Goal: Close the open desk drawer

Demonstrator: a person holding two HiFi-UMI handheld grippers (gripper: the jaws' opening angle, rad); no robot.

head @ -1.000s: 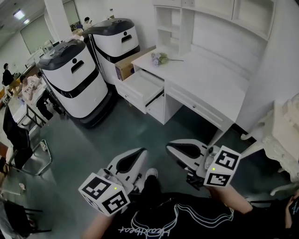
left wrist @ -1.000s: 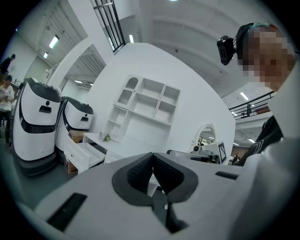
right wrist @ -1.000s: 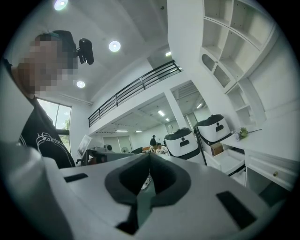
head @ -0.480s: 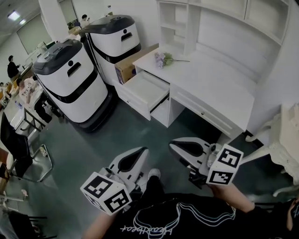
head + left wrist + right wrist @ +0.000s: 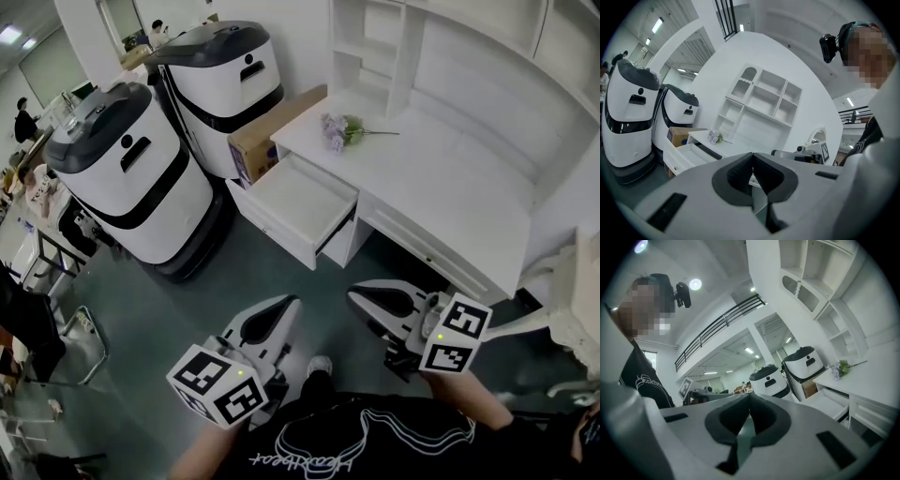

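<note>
The white desk [image 5: 441, 173] stands ahead with its left drawer [image 5: 302, 200] pulled out; nothing shows inside it. The drawer also shows in the left gripper view [image 5: 683, 153] and in the right gripper view [image 5: 828, 402]. My left gripper [image 5: 284, 307] hangs over the dark floor, well short of the drawer front, jaws shut on nothing. My right gripper [image 5: 360, 296] is held beside it, below the desk's front edge, also shut and empty. The pads meet at the tips in the left gripper view [image 5: 752, 157] and in the right gripper view [image 5: 750, 398].
A purple flower sprig [image 5: 339, 129] lies on the desk top. A cardboard box [image 5: 267, 127] is wedged left of the desk. Two tall white machines [image 5: 131, 173] [image 5: 225, 75] stand left of it. A white chair [image 5: 574, 309] is at the right. Shelves [image 5: 375, 47] rise behind the desk.
The view has moved toward the desk, so the open drawer looks larger and nearer. Both grippers keep their pose and stay shut.
</note>
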